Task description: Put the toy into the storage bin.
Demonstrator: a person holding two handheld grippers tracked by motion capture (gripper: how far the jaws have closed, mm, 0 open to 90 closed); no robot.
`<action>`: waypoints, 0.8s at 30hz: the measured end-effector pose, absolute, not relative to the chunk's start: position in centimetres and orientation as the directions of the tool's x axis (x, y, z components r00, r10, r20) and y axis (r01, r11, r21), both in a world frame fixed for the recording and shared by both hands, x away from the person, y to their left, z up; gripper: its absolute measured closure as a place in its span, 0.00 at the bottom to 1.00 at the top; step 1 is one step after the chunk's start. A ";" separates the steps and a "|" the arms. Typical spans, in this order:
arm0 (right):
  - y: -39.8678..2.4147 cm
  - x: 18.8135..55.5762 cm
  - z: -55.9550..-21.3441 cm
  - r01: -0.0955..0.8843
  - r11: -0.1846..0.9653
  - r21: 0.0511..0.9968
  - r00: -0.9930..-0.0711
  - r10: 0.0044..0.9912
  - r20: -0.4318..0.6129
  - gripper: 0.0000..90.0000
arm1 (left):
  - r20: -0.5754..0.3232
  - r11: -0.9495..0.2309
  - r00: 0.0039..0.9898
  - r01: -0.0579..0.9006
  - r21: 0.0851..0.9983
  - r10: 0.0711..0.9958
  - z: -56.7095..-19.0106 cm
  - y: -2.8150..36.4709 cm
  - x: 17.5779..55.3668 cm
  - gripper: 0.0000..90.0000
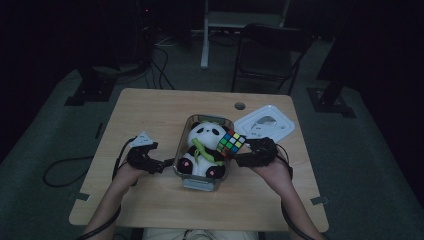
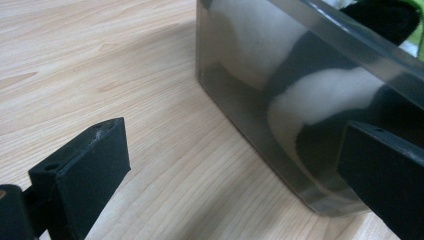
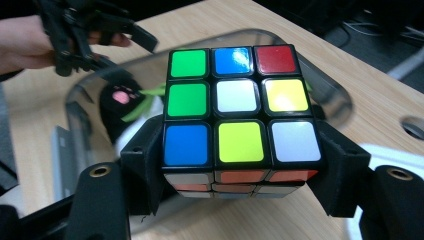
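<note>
A scrambled Rubik's cube (image 3: 240, 107) sits between the two black jaws of my right gripper (image 3: 240, 172), which is shut on its sides. In the high view the cube (image 1: 231, 142) hangs over the right rim of a clear plastic container (image 1: 200, 182). A panda plush (image 1: 204, 145) lies inside it. My left gripper (image 1: 165, 163) rests at the container's left wall. Its jaws stand wide open (image 2: 235, 170), one over bare wood, the other in front of the smoky container wall (image 2: 250, 65), and neither presses on it.
A white lid (image 1: 264, 125) lies at the back right of the wooden table (image 1: 150, 110), near a round cable hole (image 1: 240, 106). A dark chair (image 1: 270, 50) and cables stand beyond the far edge. The left gripper (image 3: 85, 30) appears across the container in the right gripper view.
</note>
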State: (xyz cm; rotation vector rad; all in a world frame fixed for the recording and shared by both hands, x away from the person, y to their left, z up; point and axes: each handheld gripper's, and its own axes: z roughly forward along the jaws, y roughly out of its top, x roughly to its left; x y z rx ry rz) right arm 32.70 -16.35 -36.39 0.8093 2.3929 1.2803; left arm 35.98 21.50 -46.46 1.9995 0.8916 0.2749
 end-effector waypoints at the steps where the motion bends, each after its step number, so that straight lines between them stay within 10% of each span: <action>1: -16.0 32.7 -36.3 0.328 0.445 0.833 -0.801 0.598 -0.004 0.37 | -0.144 -0.336 0.717 0.482 0.809 0.682 -46.4 21.4 36.0 0.02; 24: -10.9 32.8 -38.2 0.289 0.557 0.778 -0.919 0.390 0.062 0.37 | -0.135 -0.368 0.752 0.460 0.808 0.645 -46.3 20.0 35.1 0.02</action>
